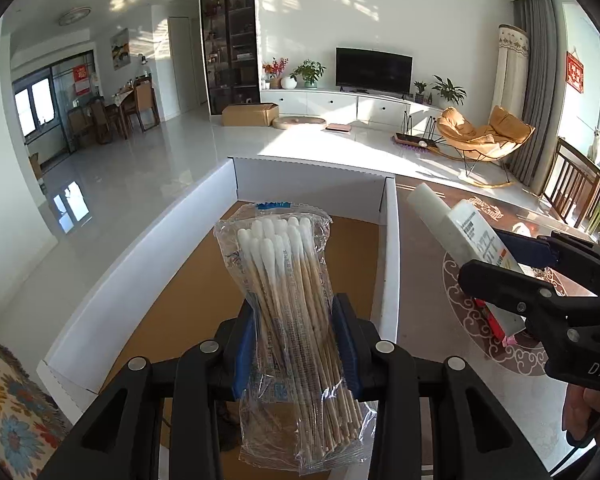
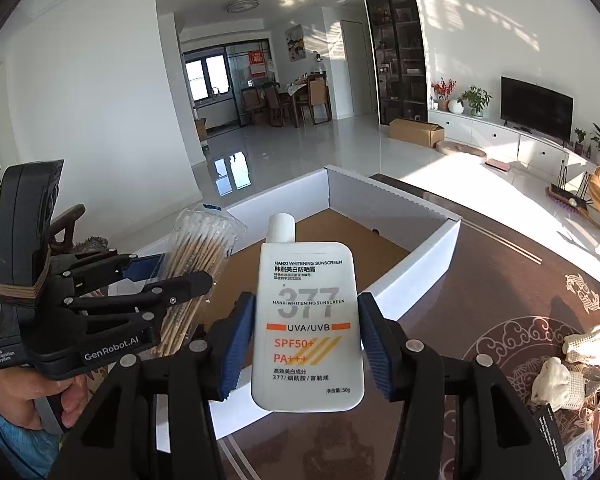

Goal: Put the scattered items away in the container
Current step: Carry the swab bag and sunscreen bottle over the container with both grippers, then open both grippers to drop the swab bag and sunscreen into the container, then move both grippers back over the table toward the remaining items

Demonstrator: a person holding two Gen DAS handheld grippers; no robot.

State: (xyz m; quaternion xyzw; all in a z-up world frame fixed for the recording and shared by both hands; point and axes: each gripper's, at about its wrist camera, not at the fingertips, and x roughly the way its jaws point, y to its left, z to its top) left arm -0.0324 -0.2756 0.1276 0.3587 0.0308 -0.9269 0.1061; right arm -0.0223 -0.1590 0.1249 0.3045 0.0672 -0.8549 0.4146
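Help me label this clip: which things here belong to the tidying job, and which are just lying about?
Part of the job:
cotton swab pack in left hand-held gripper
sunscreen bottle in right hand-held gripper
white box

Just lying about:
two mesh pouches
television

A white box (image 1: 392,248) with a brown cardboard floor sits on a dark brown table (image 2: 500,272) patterned with pale cloud scrolls; the white sunscreen bottle (image 2: 308,320) carries grey numerals, orange bands and yellow stripes; the clear packet of cotton swabs (image 1: 296,300) shows white tips, tan sticks and a blue seal; black grippers have blue pads (image 2: 236,344).
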